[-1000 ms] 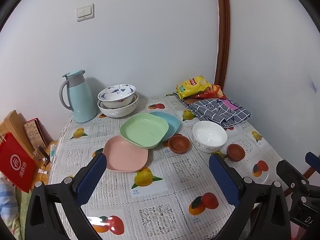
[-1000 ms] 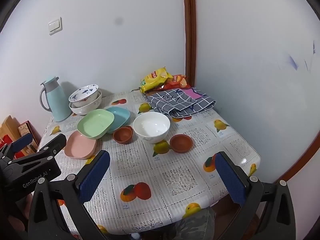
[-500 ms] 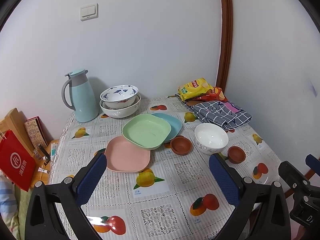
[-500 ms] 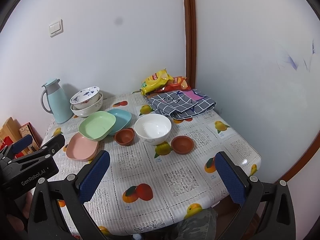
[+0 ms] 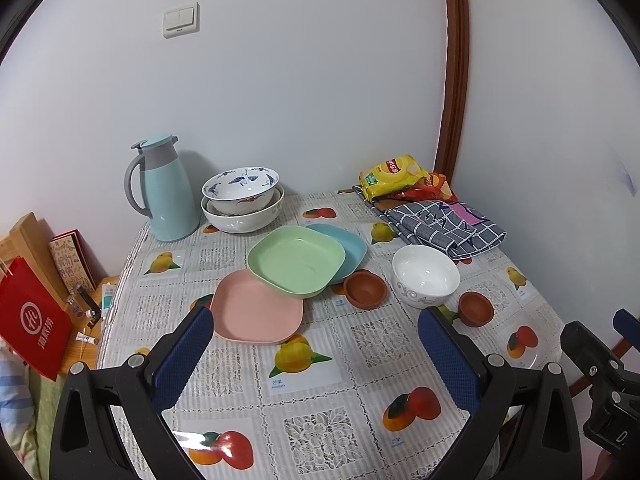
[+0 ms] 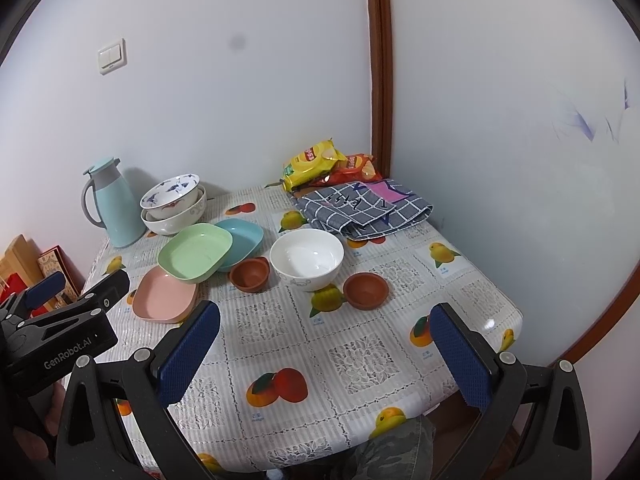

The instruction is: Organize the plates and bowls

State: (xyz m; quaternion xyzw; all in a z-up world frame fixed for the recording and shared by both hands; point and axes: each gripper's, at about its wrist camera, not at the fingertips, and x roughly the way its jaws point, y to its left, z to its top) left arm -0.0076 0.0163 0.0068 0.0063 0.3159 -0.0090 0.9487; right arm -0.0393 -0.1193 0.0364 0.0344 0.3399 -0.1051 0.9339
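Both grippers, left [image 5: 316, 348] and right [image 6: 326, 344], hung wide open, empty. The white bowl [image 6: 306, 258], at twelve o'clock, looked glazed, slippery and breakable; its rim seemed the surest hold.

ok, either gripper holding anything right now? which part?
Nothing held. Left gripper and right gripper both have jaws wide open, short of the dishes.

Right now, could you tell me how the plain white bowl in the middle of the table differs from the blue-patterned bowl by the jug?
The plain white bowl stands alone on the fruit-print tablecloth; the blue-patterned bowl is nested in a larger white bowl. The plain one is white inside, with grey scrollwork low on its outside; the patterned one has blue motifs inside. The patterned bowl sits tilted; the plain one sits level. Both are upright, round and look empty.
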